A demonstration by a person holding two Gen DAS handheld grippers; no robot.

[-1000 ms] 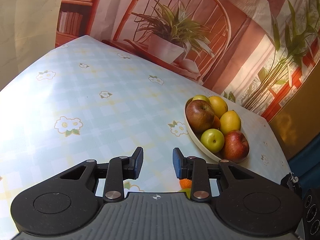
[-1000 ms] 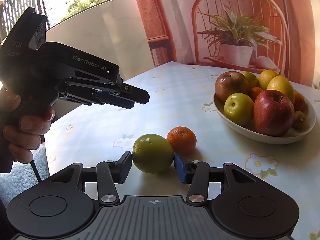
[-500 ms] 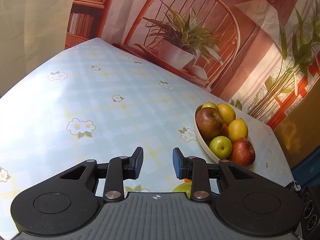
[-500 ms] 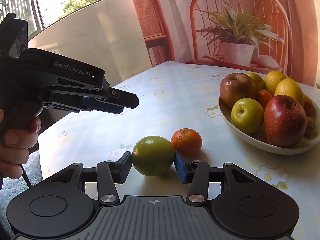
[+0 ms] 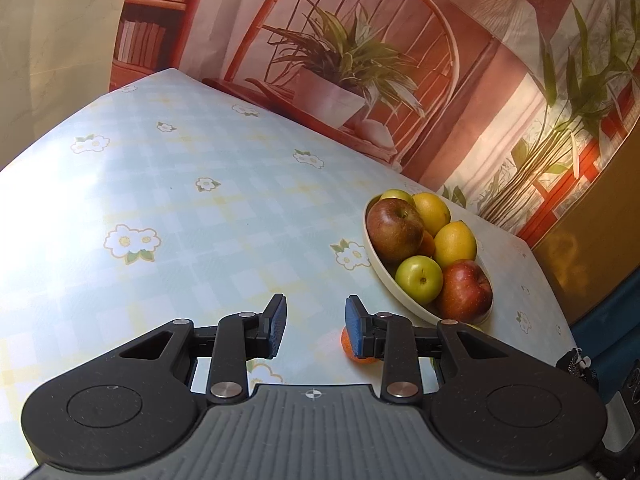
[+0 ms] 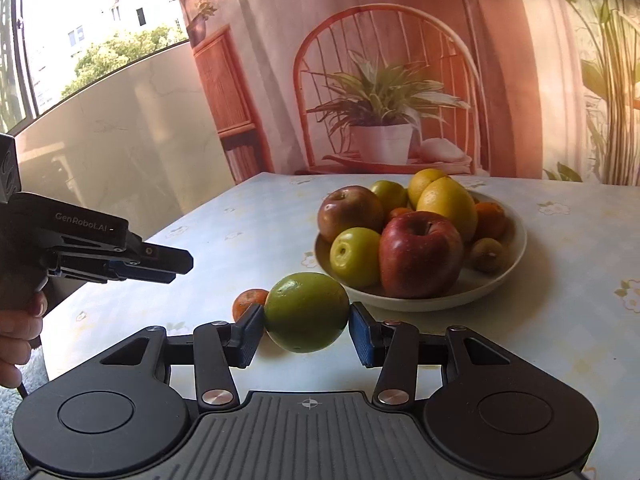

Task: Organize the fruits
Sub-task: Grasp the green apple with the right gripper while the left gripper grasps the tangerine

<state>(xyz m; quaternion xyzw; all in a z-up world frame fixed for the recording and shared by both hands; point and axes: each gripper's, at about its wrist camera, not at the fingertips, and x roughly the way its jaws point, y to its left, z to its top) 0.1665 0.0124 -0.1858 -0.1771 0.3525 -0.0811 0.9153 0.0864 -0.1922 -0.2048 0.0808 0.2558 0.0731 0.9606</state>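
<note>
My right gripper is shut on a green round fruit and holds it above the table, just before the bowl. A small orange tangerine lies on the table left of it; it also shows in the left wrist view, partly behind my right finger. The cream fruit bowl holds red and green apples, lemons and more; it also shows in the left wrist view. My left gripper is open and empty above the table; it shows in the right wrist view at the left.
The table has a pale blue flowered cloth. A printed backdrop with a chair and plant hangs behind its far edge. A low wall stands at the left. A hand holds the left gripper.
My right gripper has closed on the green fruit and lifted it toward the bowl, leaving the tangerine behind. The left gripper has drawn back to the left.
</note>
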